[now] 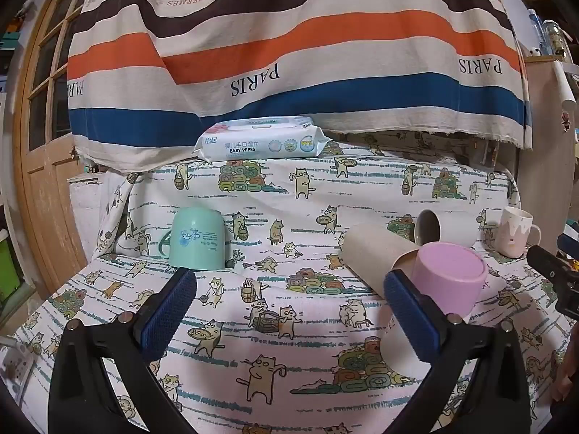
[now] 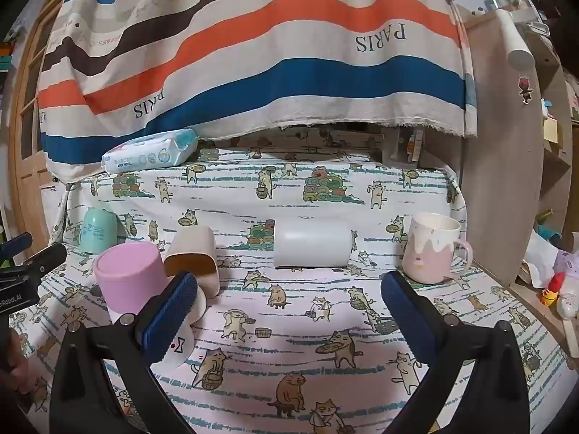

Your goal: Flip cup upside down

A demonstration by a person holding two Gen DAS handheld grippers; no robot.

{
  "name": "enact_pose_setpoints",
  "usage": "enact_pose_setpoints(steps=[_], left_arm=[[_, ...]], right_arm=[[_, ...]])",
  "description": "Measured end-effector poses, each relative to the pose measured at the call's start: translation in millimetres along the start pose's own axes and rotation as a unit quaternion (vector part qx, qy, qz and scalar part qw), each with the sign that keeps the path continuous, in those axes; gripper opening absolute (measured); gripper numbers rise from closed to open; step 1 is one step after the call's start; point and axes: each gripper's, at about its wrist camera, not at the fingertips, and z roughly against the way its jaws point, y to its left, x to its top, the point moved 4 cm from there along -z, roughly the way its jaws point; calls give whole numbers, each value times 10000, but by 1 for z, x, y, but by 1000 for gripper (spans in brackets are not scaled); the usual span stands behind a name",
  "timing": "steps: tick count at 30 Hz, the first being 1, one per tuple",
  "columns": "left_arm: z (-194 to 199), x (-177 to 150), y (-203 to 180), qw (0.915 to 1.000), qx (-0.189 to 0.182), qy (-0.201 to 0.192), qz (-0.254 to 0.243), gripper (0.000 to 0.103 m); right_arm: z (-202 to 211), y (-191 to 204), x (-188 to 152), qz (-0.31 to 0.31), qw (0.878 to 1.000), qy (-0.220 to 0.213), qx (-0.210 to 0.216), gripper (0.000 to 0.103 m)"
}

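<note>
Several cups are on the cat-print cloth. A mint green cup (image 1: 196,238) stands upside down at the left, and shows in the right wrist view (image 2: 97,230). A pink cup (image 1: 448,276) stands upside down, also in the right wrist view (image 2: 132,276). A beige cup (image 1: 376,256) lies on its side behind it (image 2: 193,251). A white cup (image 1: 445,227) lies on its side (image 2: 312,241). A pink-and-white mug (image 1: 515,231) stands upright at the right (image 2: 432,251). A white cup (image 2: 188,329) lies behind the right gripper's left finger. My left gripper (image 1: 289,311) and right gripper (image 2: 287,311) are open and empty.
A pack of baby wipes (image 1: 260,139) lies on the raised back ledge, also in the right wrist view (image 2: 152,152). A striped cloth (image 1: 289,43) hangs behind. A wooden door (image 1: 39,144) is at the left, wooden shelving (image 2: 506,144) at the right.
</note>
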Motion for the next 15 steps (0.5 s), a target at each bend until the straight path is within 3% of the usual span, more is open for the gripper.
enact_pose_setpoints(steps=[15], left_arm=[[0, 0, 0, 10000, -10, 14, 16, 103]], right_arm=[[0, 0, 0, 4, 10000, 2, -20, 103]])
